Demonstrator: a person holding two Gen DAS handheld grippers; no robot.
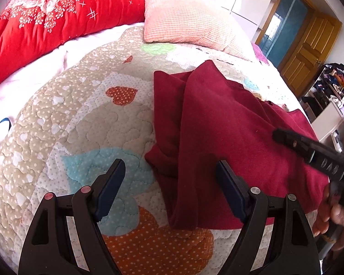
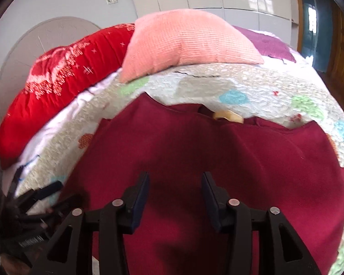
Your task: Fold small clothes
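Observation:
A dark red garment (image 1: 217, 123) lies on the patchwork quilt (image 1: 80, 119), its left part folded over onto the body. My left gripper (image 1: 170, 167) is open and empty, hovering above the garment's folded left edge near the hem. My right gripper (image 2: 174, 178) is open and empty, just above the middle of the garment (image 2: 217, 160). The right gripper also shows in the left wrist view (image 1: 309, 151) over the garment's right side. The left gripper shows in the right wrist view (image 2: 34, 201) at the garment's left edge. A yellowish patch (image 2: 228, 115) shows at the collar.
A pink pillow (image 1: 183, 20) and a red floral duvet (image 1: 57, 16) lie at the head of the bed. A purple cloth (image 2: 270, 43) lies beyond the pillow. A wooden door (image 1: 309, 50) and a cluttered shelf (image 1: 330, 87) stand to the right of the bed.

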